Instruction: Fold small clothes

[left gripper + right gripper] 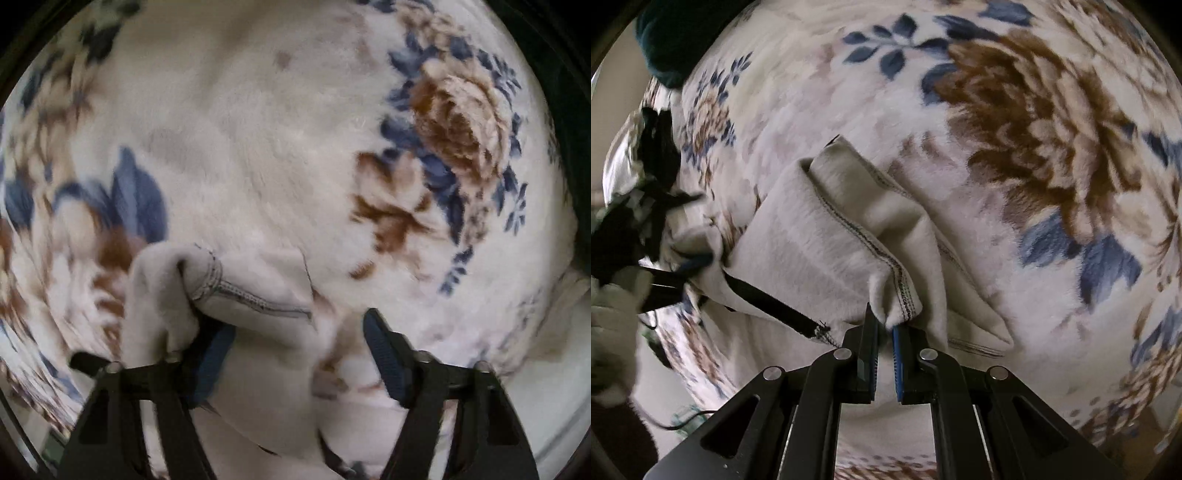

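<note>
Cream garment [827,240] on floral blanket [1034,147]

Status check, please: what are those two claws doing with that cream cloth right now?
Right gripper pinching cream garment's stitched hem. Left gripper open, garment between. Floral blanket underneath.

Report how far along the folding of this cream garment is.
Done: the cream garment lies partly doubled over on the floral blanket, one stitched edge turned back. In hand: the right gripper pinches a stitched corner; the left gripper stands open around another bunched edge, not clamping it. Left: flatten the bunching and finish the fold.
</note>
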`<state>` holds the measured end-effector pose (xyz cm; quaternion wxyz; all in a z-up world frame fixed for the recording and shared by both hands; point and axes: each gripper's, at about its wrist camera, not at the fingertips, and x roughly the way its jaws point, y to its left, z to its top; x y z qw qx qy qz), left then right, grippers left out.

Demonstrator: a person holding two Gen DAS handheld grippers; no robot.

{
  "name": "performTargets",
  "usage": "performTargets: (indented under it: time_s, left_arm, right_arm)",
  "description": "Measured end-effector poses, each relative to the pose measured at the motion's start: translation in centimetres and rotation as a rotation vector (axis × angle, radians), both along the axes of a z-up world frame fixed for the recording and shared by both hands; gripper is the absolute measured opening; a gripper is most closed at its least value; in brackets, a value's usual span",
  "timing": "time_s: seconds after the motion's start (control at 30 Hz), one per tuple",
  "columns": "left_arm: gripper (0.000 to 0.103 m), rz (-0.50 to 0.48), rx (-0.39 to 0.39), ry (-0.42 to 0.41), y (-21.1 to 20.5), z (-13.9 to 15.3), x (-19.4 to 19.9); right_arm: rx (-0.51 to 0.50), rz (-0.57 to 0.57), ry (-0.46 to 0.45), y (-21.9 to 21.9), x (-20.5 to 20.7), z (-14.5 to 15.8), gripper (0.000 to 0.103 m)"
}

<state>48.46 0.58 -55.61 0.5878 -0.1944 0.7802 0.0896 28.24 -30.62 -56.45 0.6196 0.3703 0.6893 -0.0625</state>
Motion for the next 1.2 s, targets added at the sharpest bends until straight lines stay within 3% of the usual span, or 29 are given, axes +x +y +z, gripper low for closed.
performTargets:
  time_s: [0.03,0.1,0.2,0.37,0.47,0.63,0.77,1.2]
  left_arm:
    - [0.022,-0.012,0.008,-0.021,0.1,0.3,-0.2]
    - [0.003,-0.054,0.016,-0.088,0.5,1.5,-1.2]
    - [0.003,-0.06,0.01,-0.163,1.7,3.2,-3.3]
    - [0.002,0.052,-0.082,-0.244,5.3,5.8,-8.4]
    - [0.002,0.115,-0.102,-0.302,7.6,7.3,-11.7]
    - [0.002,0.326,-0.182,-0.342,10.6,7.5,-16.5]
    - [0.002,0.361,-0.178,-0.401,10.6,8.2,-18.9]
    - [0.002,0.432,-0.217,-0.392,11.0,7.1,-25.3]
  right_arm:
    - [0.011,-0.015,0.001,-0.2,-0.1,-0.1,0.007]
    - [0.04,-0.052,-0.001,-0.6,-0.2,-0.4,0.007]
    - [0.065,-0.079,-0.015,-1.0,-0.1,-0.3,0.007]
    - [0.061,-0.062,-0.023,-1.5,-0.1,0.2,0.007]
    - [0.04,-0.008,-0.033,-1.0,0.2,0.9,0.007]
    - [0.01,0.131,-0.049,1.0,0.0,2.2,0.007]
    - [-0.028,0.224,-0.048,2.1,-0.2,3.0,0.007]
    - [-0.117,0.327,0.001,0.7,-0.4,2.6,0.007]
